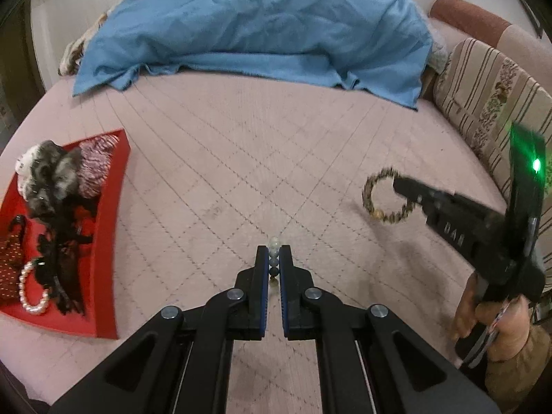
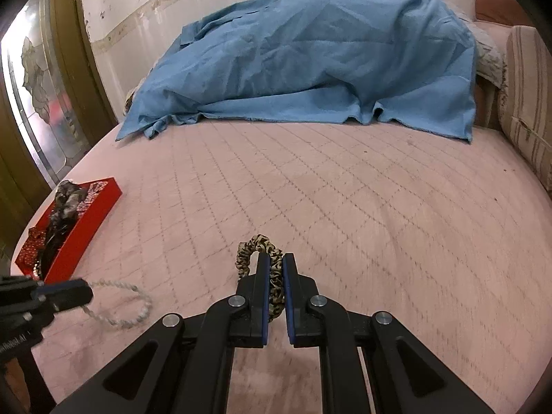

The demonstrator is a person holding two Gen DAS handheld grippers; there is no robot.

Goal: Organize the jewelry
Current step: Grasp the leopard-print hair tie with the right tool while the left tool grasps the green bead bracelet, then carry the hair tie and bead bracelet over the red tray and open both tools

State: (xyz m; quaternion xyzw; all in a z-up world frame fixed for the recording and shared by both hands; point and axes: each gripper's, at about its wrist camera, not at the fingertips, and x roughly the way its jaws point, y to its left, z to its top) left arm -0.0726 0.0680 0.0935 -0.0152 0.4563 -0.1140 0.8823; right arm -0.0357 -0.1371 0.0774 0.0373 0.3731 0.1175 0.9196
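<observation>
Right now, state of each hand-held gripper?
Left hand-held gripper: closed on the beaded bracelet.
Right hand-held gripper: closed on the leopard-print scrunchie.

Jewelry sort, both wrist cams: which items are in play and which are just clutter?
In play:
left gripper, shut on the bead bracelet
right gripper, shut on the leopard scrunchie
red tray with the pearl bracelet and other accessories

Clutter:
blue blanket
striped cushion
pink bedspread

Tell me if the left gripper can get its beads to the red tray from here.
Probably yes: the left gripper is shut on the bead bracelet, and only bare pink quilt lies between it and the red tray.
</observation>
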